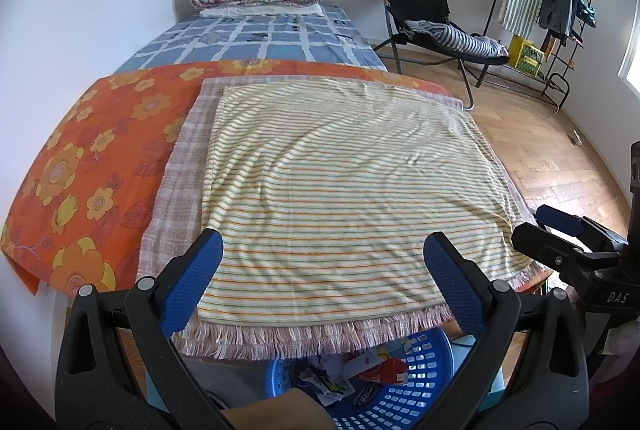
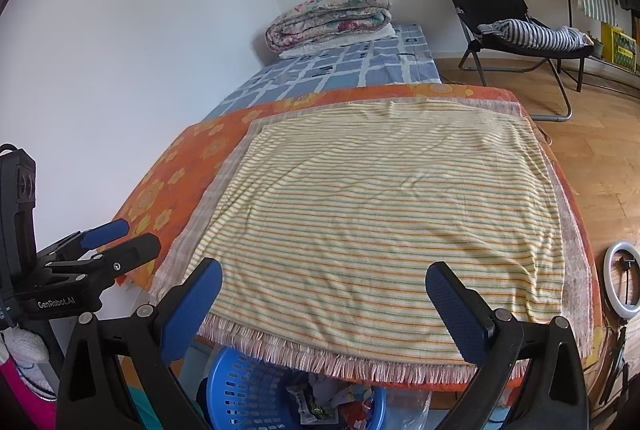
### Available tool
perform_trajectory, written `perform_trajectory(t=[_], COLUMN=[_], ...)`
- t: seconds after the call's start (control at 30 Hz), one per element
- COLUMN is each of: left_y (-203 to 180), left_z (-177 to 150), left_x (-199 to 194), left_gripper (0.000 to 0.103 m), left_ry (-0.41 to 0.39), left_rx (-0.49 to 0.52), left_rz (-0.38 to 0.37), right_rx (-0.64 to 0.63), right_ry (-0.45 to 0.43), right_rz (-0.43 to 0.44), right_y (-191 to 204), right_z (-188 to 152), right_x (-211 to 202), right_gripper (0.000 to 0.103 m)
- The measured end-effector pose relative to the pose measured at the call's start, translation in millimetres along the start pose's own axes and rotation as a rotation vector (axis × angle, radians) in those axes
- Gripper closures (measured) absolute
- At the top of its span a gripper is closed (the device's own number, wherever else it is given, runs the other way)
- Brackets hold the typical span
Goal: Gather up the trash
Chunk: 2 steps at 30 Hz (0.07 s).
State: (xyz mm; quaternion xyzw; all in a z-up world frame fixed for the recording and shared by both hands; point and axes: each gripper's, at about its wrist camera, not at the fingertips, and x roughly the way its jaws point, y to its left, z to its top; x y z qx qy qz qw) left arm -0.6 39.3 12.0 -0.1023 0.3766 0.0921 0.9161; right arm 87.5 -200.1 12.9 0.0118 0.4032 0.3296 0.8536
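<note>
Both the left gripper (image 1: 322, 254) and the right gripper (image 2: 323, 280) hold their blue, textured jaws wide and empty over a wrinkled yellow striped cloth (image 1: 344, 186) with a frayed pink fringe. Below that fringe sits a round blue perforated plastic basket (image 1: 424, 376), holding the trash (image 1: 368, 370): crumpled paper and glossy printed wrappers.
</note>
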Motion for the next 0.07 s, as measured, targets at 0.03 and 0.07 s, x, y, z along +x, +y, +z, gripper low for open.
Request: perform_trajectory(t=[0.03, 0.07], left_y=[0.4, 0.9], left_z=[-0.5, -0.7], left_x=[-0.9, -1.6], left_gripper=[0.001, 0.001], left_ry=[-0.005, -0.007], left_rx=[0.004, 0.01], left_rz=[0.003, 0.004], right_rx=[0.002, 0.003], right_ry=[0.001, 0.003], right_rz=[0.0, 0.0], right_y=[-0.5, -0.6], right_z=[0.2, 0.0], right_x=[0.1, 0.4], right_gripper=[0.0, 0.0])
